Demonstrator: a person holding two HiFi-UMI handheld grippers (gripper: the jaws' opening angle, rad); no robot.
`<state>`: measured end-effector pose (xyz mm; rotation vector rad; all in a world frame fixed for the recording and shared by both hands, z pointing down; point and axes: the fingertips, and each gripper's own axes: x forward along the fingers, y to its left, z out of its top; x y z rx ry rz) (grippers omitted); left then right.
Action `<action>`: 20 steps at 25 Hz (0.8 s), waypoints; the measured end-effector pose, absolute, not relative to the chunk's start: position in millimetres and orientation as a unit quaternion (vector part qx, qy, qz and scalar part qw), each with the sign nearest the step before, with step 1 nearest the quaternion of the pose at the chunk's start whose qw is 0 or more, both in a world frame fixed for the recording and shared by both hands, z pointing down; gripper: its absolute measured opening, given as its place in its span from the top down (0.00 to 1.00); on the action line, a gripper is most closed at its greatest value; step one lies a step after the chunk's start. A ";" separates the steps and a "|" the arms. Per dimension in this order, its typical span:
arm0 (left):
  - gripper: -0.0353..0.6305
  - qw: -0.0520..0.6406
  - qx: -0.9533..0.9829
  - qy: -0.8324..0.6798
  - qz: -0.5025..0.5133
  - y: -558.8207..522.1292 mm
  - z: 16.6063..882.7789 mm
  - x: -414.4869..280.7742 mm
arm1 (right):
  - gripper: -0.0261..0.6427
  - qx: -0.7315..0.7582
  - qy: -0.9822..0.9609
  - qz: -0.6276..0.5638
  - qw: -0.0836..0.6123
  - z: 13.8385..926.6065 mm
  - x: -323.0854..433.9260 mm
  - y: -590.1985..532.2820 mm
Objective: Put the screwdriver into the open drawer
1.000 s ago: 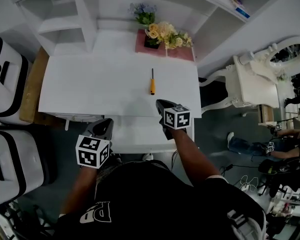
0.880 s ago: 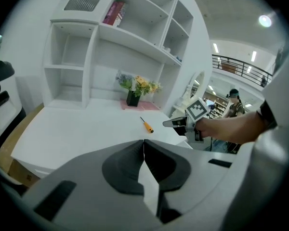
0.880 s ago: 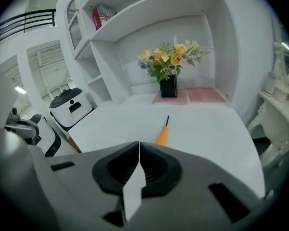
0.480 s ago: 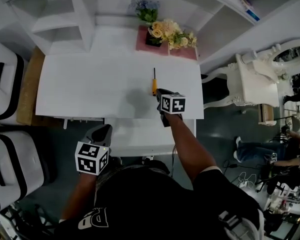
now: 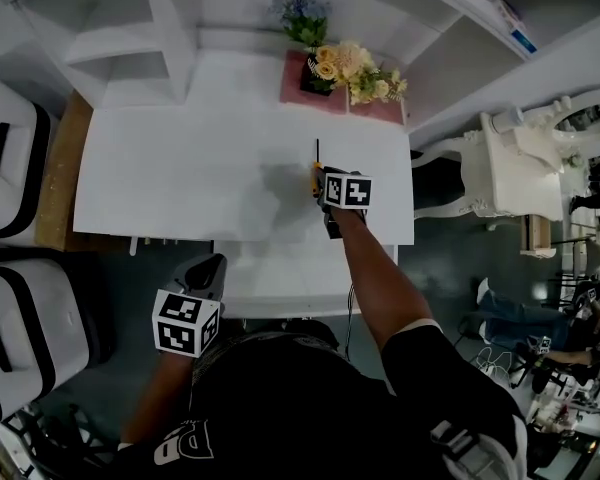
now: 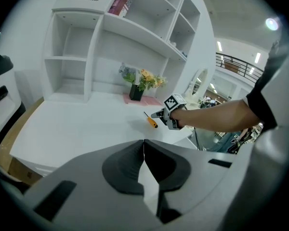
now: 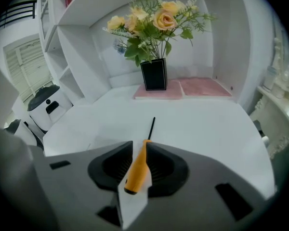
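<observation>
Screwdriver (image 5: 316, 164) lying flat on desk (image 5: 190, 168), right half, shaft toward back edge; right gripper (image 5: 324, 177) jaws just been opening, now partly apart, straddling orange handle, pads not clamping it; left gripper (image 5: 208, 266) jaws closed together, empty, off desk's front edge, beside open drawer (image 5: 280, 273).

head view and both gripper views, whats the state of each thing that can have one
screwdriver: lying flat on the desk, handle between the right jaws, not gripped
right hand-held gripper: open, jaws have just been opening, either side of the handle
left hand-held gripper: shut, empty
drawer: pulled open, looks empty
flower vase: upright on a pink mat
</observation>
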<state>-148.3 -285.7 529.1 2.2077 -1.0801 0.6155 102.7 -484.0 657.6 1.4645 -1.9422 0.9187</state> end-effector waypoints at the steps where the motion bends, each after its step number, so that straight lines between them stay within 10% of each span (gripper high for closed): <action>1: 0.92 0.300 0.831 -0.408 0.232 -286.5 529.6 -148.9 | 0.81 0.542 -0.718 0.344 0.271 659.7 102.5 -486.7; 20: 0.92 0.317 0.818 -0.423 0.226 -275.9 534.0 -159.5 | 0.78 0.534 -0.644 0.437 0.330 695.6 105.0 -497.1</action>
